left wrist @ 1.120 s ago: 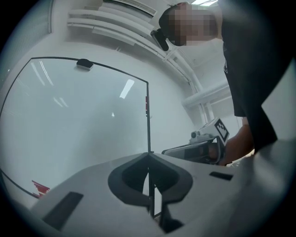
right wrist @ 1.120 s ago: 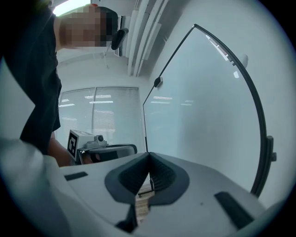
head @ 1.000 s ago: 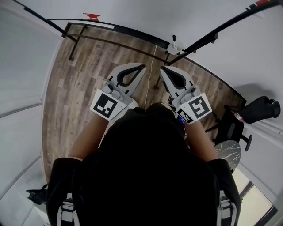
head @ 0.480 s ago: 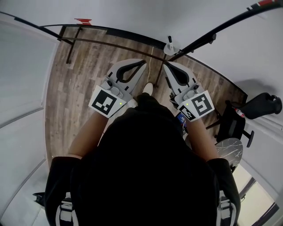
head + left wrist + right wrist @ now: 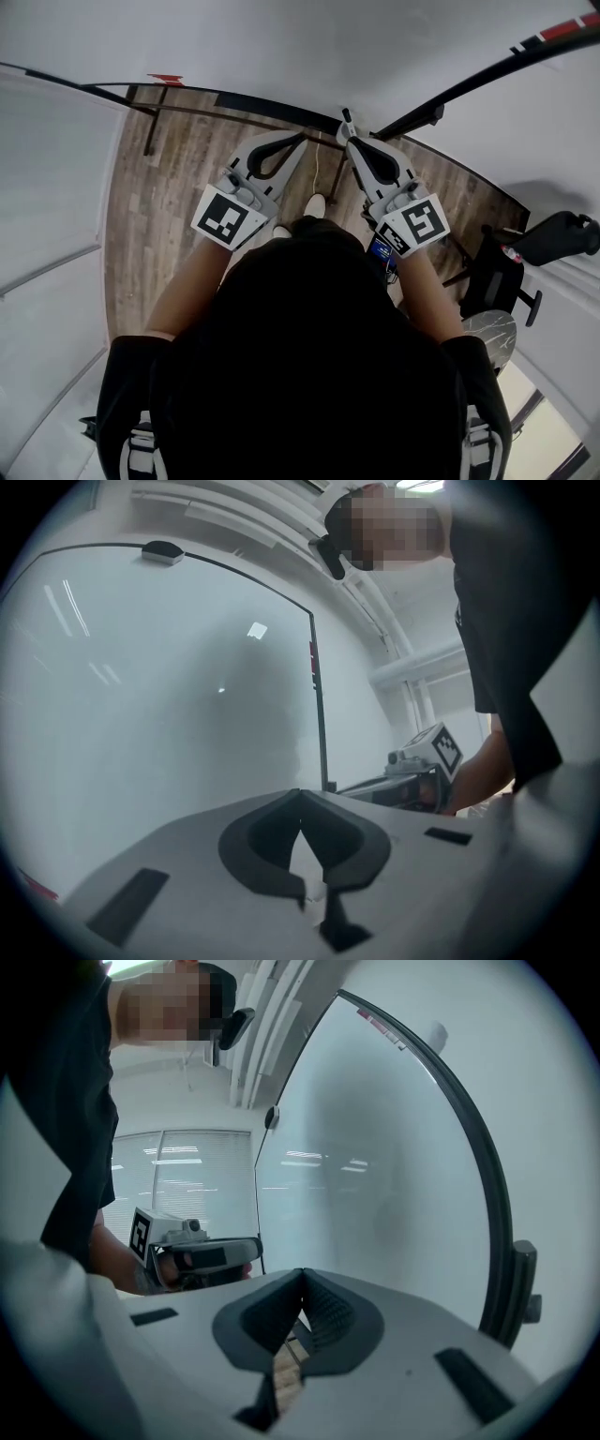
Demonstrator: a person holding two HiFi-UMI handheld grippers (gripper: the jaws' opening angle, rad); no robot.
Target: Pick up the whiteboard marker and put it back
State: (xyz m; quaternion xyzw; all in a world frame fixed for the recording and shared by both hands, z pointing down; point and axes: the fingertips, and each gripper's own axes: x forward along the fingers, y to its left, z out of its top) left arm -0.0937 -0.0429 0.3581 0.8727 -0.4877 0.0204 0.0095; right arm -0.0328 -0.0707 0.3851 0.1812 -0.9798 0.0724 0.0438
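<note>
A dark whiteboard marker (image 5: pixel 344 115) stands upright at the lower edge of the whiteboard (image 5: pixel 309 47); only its top shows, just beyond the tip of my right gripper (image 5: pixel 350 143). That gripper is shut with nothing between its jaws, and in the right gripper view its tips (image 5: pixel 302 1272) meet in front of the whiteboard (image 5: pixel 394 1166). My left gripper (image 5: pixel 301 139) is level with it, a little to the left, also shut and empty. Its closed tips (image 5: pixel 300 794) face the whiteboard (image 5: pixel 169 686). The marker shows in neither gripper view.
The whiteboard's black frame (image 5: pixel 234 98) and a stand leg (image 5: pixel 150 127) run over the wood floor (image 5: pixel 159 206). A black chair (image 5: pixel 553 234) and a round marbled stool (image 5: pixel 487 323) stand at the right. A shoe (image 5: pixel 315 203) shows between the grippers.
Both grippers have moved forward toward the whiteboard, staying shut. The marker, earlier well ahead of the right gripper, now sits right at its tip.
</note>
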